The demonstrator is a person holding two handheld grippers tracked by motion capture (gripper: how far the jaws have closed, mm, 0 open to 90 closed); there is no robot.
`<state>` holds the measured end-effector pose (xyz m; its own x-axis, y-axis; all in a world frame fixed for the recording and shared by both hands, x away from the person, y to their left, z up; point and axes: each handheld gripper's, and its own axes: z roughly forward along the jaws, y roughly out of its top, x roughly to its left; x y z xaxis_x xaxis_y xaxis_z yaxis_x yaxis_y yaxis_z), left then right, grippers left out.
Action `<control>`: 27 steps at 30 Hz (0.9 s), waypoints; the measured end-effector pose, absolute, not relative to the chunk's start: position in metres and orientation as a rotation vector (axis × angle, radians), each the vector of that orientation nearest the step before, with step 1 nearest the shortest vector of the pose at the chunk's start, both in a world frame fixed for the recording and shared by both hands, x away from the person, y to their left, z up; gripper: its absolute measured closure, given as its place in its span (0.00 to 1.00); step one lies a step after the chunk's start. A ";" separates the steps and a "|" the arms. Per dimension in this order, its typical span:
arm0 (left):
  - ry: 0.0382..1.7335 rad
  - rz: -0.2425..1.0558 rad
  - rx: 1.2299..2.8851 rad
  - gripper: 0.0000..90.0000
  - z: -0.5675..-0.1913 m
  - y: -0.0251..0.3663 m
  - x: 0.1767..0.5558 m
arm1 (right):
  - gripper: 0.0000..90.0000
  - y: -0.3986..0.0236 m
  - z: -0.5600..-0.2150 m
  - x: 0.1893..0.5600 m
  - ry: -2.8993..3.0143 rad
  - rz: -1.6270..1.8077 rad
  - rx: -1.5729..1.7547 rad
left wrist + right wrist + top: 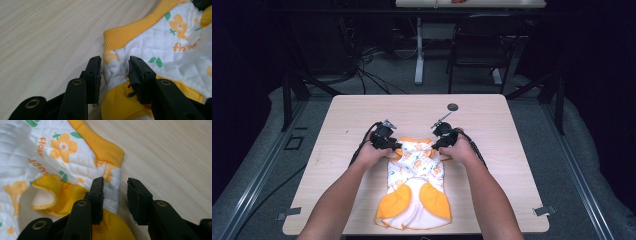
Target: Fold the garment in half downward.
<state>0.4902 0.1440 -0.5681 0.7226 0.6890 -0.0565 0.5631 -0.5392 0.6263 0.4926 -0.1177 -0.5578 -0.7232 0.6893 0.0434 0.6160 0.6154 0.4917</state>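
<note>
The left claw (115,71) stood partly open, a white quilted fold of the baby garment (160,47) between its jaws, not clearly pinched. The right claw (115,195) also stood open, the garment's edge (110,187) under its left jaw. The flower-printed garment (416,182), trimmed in orange-yellow, lay flat at lower centre of the pale wooden tabletop (347,130).

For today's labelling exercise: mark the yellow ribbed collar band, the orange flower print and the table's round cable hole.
yellow ribbed collar band (105,148), right gripper view, middle of the ribbing.
orange flower print (63,146), right gripper view, centre of the flower.
round cable hole (453,107), high view, its dark cover.
</note>
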 end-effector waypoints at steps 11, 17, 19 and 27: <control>0.941 0.243 2.286 0.84 -0.569 0.145 0.491 | 0.93 -0.116 -0.558 0.492 2.719 0.759 1.119; 0.927 0.252 2.313 0.93 -0.568 0.141 0.489 | 0.97 -0.114 -0.557 0.490 2.727 0.737 1.075; 0.912 0.269 2.329 0.94 -0.567 0.139 0.488 | 0.98 -0.114 -0.556 0.490 2.729 0.728 1.059; 0.903 0.316 2.377 0.97 -0.563 0.135 0.487 | 0.99 -0.112 -0.557 0.484 2.692 0.735 1.026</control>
<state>0.4870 0.1345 -0.5629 0.7441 0.6678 0.0173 0.5328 -0.6089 0.5877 0.4843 -0.1118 -0.5569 -0.7496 0.6617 0.0176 0.5789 0.6424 0.5021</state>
